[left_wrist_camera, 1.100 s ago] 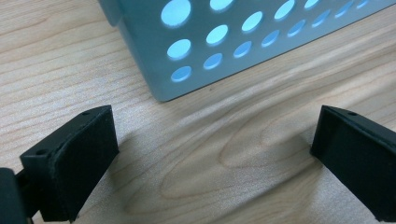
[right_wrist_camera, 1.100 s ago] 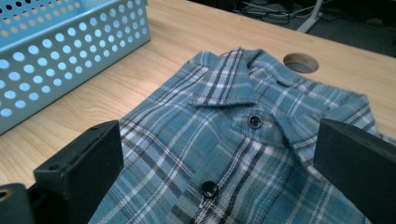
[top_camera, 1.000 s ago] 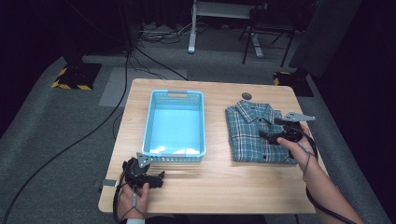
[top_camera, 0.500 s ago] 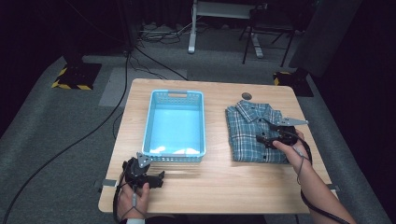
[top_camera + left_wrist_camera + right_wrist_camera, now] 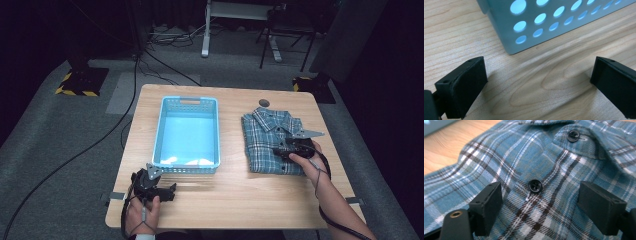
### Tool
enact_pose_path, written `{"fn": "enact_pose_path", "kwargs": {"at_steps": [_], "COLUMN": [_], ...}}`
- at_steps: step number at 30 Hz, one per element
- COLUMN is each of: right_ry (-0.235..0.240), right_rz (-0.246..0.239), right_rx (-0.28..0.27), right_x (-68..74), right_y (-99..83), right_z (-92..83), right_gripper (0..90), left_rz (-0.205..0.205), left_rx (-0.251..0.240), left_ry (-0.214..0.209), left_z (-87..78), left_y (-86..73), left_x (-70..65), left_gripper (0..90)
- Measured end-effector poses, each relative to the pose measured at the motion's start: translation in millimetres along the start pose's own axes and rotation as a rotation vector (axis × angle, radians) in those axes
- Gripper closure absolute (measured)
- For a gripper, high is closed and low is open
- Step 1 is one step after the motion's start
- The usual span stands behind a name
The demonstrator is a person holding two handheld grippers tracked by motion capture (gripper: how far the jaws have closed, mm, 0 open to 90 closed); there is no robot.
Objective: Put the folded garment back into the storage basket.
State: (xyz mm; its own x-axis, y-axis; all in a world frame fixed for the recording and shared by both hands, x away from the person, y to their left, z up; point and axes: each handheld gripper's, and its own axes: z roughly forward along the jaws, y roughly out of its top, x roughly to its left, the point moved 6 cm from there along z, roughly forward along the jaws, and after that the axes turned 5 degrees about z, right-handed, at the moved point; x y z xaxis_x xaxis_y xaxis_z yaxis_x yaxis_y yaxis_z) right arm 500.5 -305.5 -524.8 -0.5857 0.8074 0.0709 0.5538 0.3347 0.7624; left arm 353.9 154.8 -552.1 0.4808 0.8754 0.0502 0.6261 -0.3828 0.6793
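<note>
A folded flannel shirt in teal-blue plaid with white and dark brown lines (image 5: 272,142) lies flat on the wooden table, at about three o'clock from the table's middle. It is folded into a neat rectangle, collar end toward twelve o'clock and the long folded edge running down toward six. The front faces up, buttoned. Close up, the shirt (image 5: 529,170) shows small dark round buttons along the placket and another on the flap of a chest pocket. The cloth lies smooth, with slight ripples near its edge.
</note>
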Motion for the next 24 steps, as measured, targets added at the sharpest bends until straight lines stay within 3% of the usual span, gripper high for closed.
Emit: {"fn": "enact_pose_path", "kwargs": {"at_steps": [12,18,24], "right_ry": [-0.081,-0.096,-0.103], "right_rz": [-0.039,-0.040,-0.042], "right_rx": [0.011,0.027,0.030], "right_x": [3.6,4.8,6.9], "right_y": [-7.6,-7.8,-6.4], "right_z": [5.8,5.6,0.7], "right_gripper": [18.9,23.8,47.1], "left_rz": [-0.001,-0.001,-0.002], "left_rx": [0.000,0.000,0.000], "left_ry": [0.000,0.000,0.000], "left_z": [0.0,0.0,0.0], "left_y": [0.0,0.0,0.0], "left_x": [-0.1,-0.1,-0.2], "left_gripper": [0.3,0.3,0.3]}}
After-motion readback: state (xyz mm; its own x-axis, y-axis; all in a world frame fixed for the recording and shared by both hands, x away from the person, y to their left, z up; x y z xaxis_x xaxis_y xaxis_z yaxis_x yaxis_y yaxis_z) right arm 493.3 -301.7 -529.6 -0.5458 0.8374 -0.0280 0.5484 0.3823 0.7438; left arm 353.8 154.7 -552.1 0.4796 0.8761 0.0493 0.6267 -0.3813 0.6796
